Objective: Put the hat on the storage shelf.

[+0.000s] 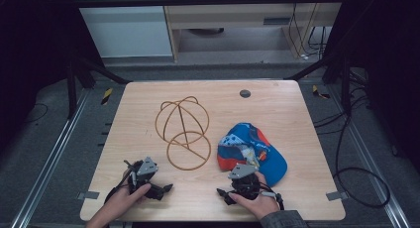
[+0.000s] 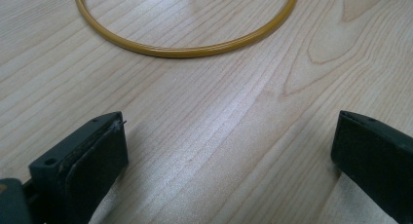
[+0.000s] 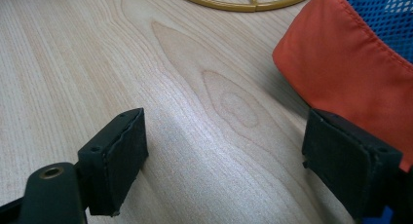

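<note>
A gold wire frame (image 1: 183,131), a domed cage on a round ring, lies at the table's middle. Right of it rests a blue cap (image 1: 252,151) with an orange brim. My left gripper (image 1: 165,190) sits low near the front edge, below the ring, in a person's hand. Its jaws stand wide apart over bare wood in the left gripper view (image 2: 229,156), with the ring (image 2: 185,51) ahead. My right gripper (image 1: 224,195) is held just in front of the cap. It is open (image 3: 224,156), and the orange brim (image 3: 350,63) lies beside its right jaw, not between the pads.
The wooden table (image 1: 277,109) has a small grey disc (image 1: 244,93) near its far edge. Black frame bars and rails surround it. Cables (image 1: 356,178) trail on the floor at the right.
</note>
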Motion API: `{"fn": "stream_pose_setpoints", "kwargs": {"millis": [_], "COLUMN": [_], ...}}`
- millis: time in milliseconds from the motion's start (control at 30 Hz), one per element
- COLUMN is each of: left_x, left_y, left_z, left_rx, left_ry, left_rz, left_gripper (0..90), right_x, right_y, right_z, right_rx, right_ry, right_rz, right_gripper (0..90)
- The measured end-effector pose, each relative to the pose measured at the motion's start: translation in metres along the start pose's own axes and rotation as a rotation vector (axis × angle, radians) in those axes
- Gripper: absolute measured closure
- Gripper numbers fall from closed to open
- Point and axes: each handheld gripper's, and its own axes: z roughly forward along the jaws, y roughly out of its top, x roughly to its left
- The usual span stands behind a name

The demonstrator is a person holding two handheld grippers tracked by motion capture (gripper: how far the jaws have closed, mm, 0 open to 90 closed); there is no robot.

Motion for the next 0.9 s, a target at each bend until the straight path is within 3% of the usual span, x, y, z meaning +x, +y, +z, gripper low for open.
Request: {"fn": "stream_pose_setpoints", "kwargs": {"millis": [700,900], "left_x": [0.0,0.0], "left_y": [0.0,0.0], "left_z": [0.0,0.0], "left_rx": [0.0,0.0], "left_ry": [0.001,0.001], "left_rz": [0.0,0.0], "left_gripper": [0.0,0.0], "right_x": [0.0,-0.004], "right_y": [0.0,0.007], "right_z": [0.0,-0.015], "right_rx": [0.0,-0.032], "right_ry": [-0.001,-0.023], "right_rz": [0.001,0.03], "right_gripper": [17.2,17.9]}}
